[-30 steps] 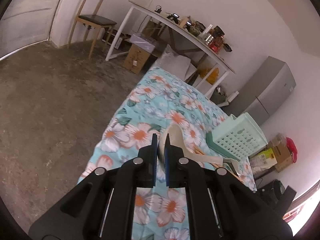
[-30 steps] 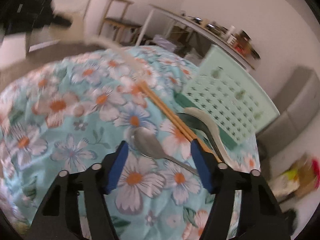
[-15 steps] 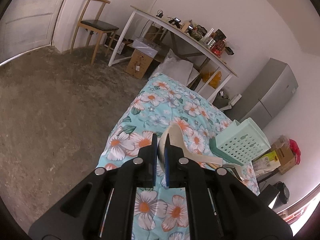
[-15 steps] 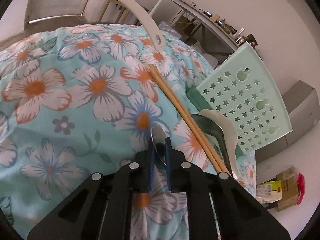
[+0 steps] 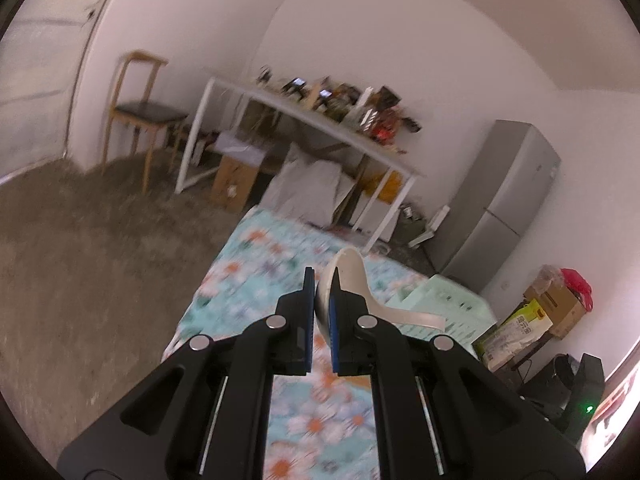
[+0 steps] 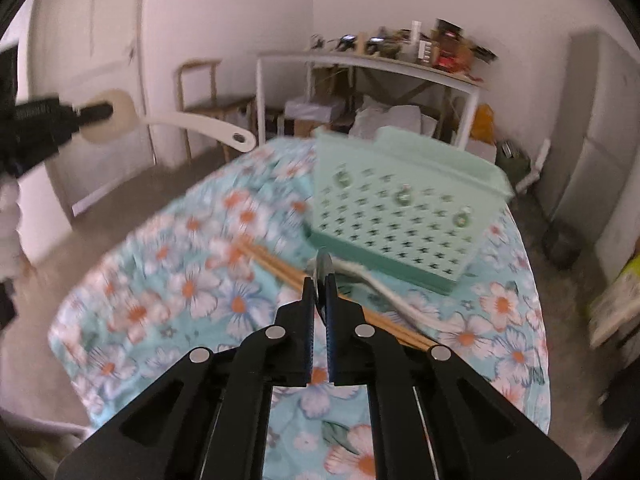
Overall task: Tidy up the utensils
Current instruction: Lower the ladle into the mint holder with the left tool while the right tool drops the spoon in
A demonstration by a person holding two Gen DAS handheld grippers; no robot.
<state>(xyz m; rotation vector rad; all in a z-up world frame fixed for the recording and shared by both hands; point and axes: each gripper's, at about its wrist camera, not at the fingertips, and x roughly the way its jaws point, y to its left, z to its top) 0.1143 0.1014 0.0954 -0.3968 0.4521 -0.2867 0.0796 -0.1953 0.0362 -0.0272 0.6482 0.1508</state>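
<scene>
Two grippers, each carrying one utensil. Left gripper [image 5: 321, 284] is clamped on the bowl of one cream ladle [image 5: 352, 280], held in the air above the flowered tablecloth [image 5: 248, 256]; the ladle's handle sticks out to the right. From the right wrist view the same ladle [image 6: 168, 122] shows at upper left, clear of the table.

Right gripper [image 6: 319, 280] — pads pressed together on one metal spoon [image 6: 322, 266], only its tip showing past the blue pads; it looks raised off the cloth.

On the cloth [image 6: 192, 288]: one mint green basket [image 6: 396, 216] with star-shaped holes, one pair of wooden chopsticks [image 6: 280, 268] lying side by side, and one more pale spoon [image 6: 384, 288] just in front of the basket — its handle crosses the chopsticks.

Motion blur softens both views.
</scene>
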